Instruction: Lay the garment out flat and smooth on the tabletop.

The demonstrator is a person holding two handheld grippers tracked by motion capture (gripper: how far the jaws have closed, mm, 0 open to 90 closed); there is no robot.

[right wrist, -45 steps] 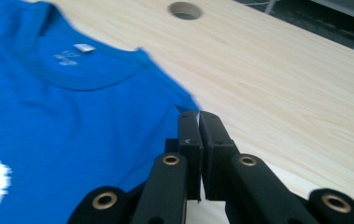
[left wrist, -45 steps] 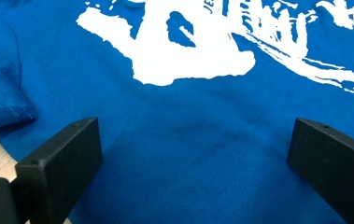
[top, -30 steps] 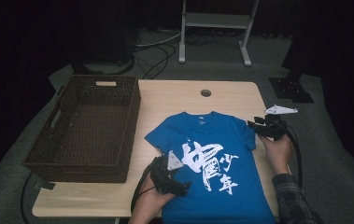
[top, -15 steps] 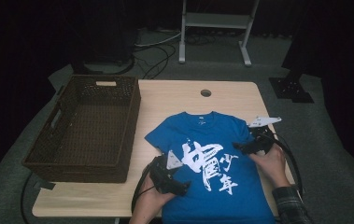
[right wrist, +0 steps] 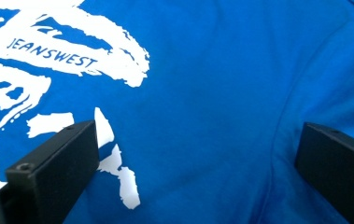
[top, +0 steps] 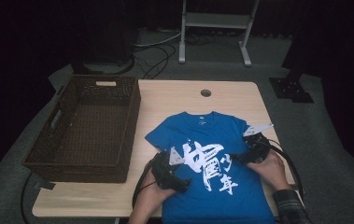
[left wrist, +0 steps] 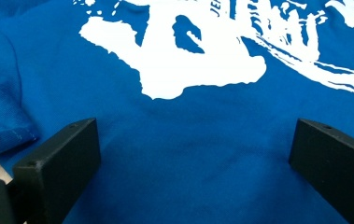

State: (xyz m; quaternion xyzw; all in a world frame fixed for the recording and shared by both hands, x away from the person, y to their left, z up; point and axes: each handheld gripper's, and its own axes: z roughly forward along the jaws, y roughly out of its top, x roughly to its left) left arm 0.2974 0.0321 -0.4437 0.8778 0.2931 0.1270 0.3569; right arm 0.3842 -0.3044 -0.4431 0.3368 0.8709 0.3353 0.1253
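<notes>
A blue T-shirt with a white print lies flat, front up, on the wooden table. My left gripper rests on the shirt's lower left part. In the left gripper view it stands open, with flat blue fabric between the jaws and nothing pinched. My right gripper sits on the shirt's right side near the sleeve. Its jaws have just been opening. In the right gripper view it stands wide apart over smooth fabric, beside the print.
A dark wicker basket stands on the table's left part, close to the shirt's left sleeve. A round cable hole is at the table's far edge. A metal stand and cables are on the floor behind.
My right gripper has moved from the table beside the right sleeve, left and toward the front, onto the shirt. The left gripper has stayed put.
</notes>
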